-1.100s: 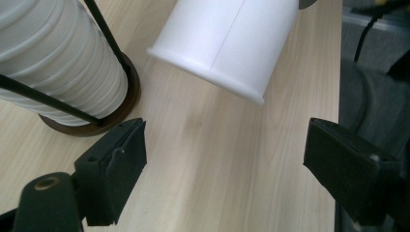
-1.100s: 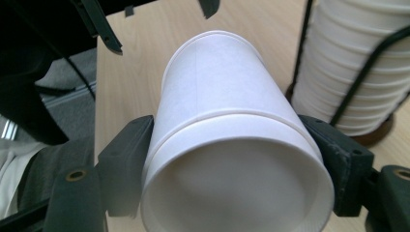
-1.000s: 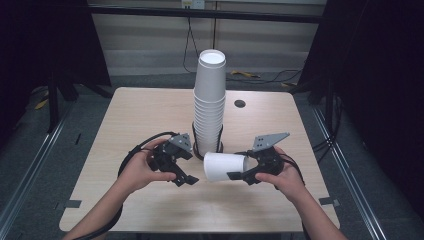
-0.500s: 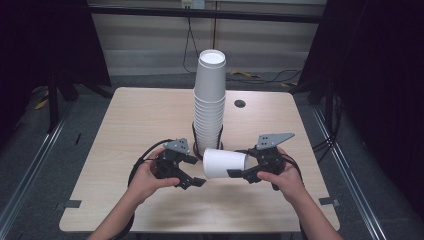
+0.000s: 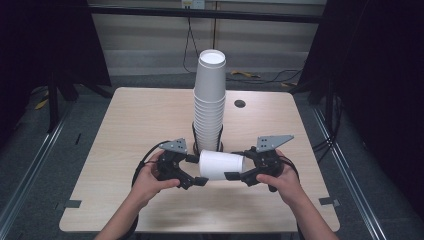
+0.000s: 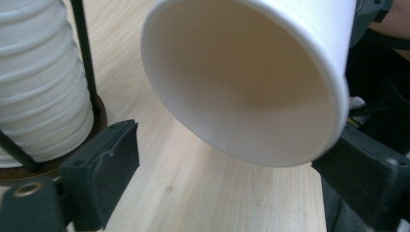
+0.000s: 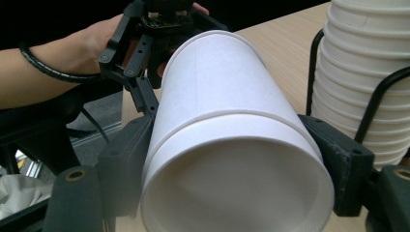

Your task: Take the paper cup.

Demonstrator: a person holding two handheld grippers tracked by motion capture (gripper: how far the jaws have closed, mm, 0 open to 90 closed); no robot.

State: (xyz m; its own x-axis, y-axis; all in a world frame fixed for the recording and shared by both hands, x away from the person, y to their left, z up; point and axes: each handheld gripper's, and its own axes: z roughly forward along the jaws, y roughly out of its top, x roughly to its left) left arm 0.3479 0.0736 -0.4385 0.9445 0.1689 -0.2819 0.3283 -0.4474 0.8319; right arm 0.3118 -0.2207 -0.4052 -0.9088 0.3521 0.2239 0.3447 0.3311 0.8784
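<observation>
A white paper cup (image 5: 221, 165) lies sideways in the air between my two grippers, just in front of the cup stack. My right gripper (image 5: 239, 165) is shut on its closed end, and both jaws press the cup's (image 7: 217, 77) sides in the right gripper view (image 7: 227, 126). The cup's open mouth (image 6: 251, 82) faces my left gripper (image 5: 196, 170). Its jaws have just been opening and now stand on either side of the cup's rim (image 6: 229, 140). The left jaw is plainly clear of the cup, and the right jaw sits behind the rim.
A tall stack of white paper cups (image 5: 210, 100) stands in a black wire holder at the middle of the wooden table (image 5: 125, 125), right behind the held cup. A small dark hole (image 5: 240, 103) sits in the tabletop behind the stack. Dark floor and cables lie beyond.
My left gripper has sunk a little and come closer to the cup's mouth, and its jaws now stand wider, around the rim. The right gripper and the cup have stayed in place.
</observation>
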